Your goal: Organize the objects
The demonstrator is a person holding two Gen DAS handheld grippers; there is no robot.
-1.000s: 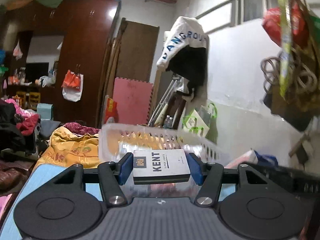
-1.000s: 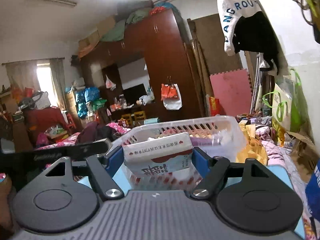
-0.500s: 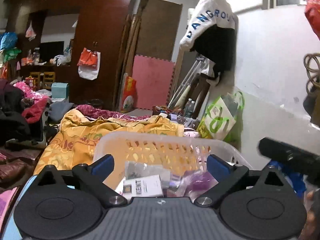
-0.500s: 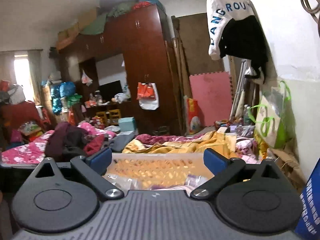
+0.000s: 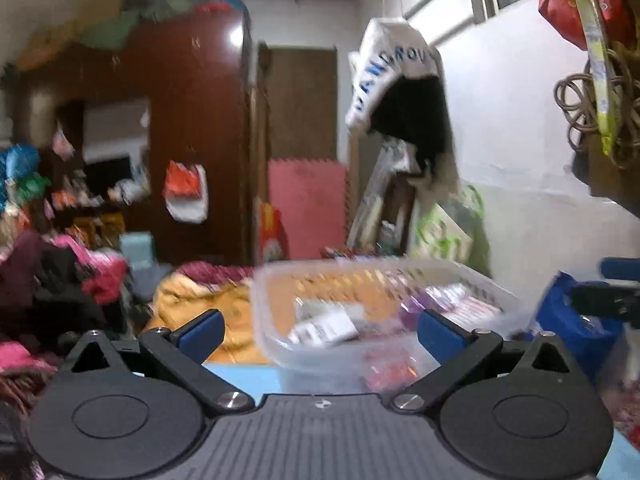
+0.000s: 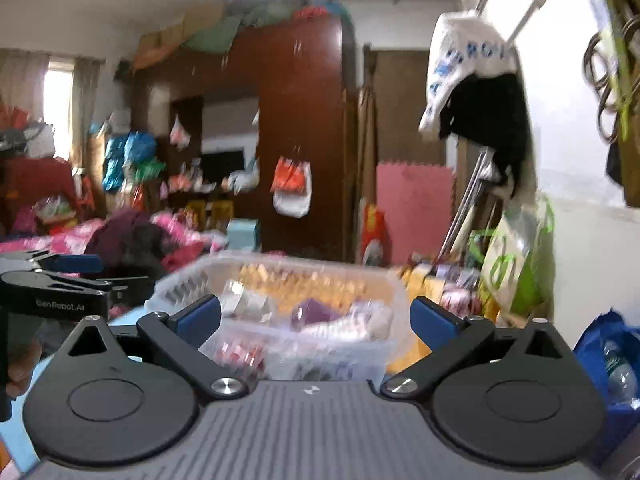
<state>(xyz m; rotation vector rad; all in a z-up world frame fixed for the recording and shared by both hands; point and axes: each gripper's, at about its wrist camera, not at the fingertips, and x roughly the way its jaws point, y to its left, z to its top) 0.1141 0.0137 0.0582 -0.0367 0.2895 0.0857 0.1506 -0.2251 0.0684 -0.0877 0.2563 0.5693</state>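
A crowded bedroom is seen behind the work: a dark wooden wardrobe (image 6: 296, 128), a pink foam mat (image 6: 414, 208) leaned against the wall, a white and black garment (image 6: 476, 92) hung from a rail, and a bed heaped with a yellow blanket (image 5: 208, 304). In front, a light blue table (image 5: 240, 376) carries a clear plastic basket (image 5: 280, 344) with slotted walls.

The left gripper (image 5: 320, 330) is held with its jaws spread wide and nothing between them; the right gripper (image 6: 316, 318) is likewise spread and empty. Both are held just short of the basket, at about rim height.

Inside the basket several items are made out through motion blur: a white carton (image 5: 324, 326) lying flat near the front left, a purple packet (image 6: 316, 312) in the middle and a pale wrapped pack (image 6: 360, 322) beside it. The carton's long axis appears to run roughly left to right with a slight tilt, though the blur prevents certainty. The basket's own long axis lies across both views, its open top upward.

The step in hand is judged to be the pause between a placement and the next pickup. For the next move, a loose item outside the basket would have to be found; the blue bag (image 6: 608, 356) at the right is one candidate, and neither view shows others clearly
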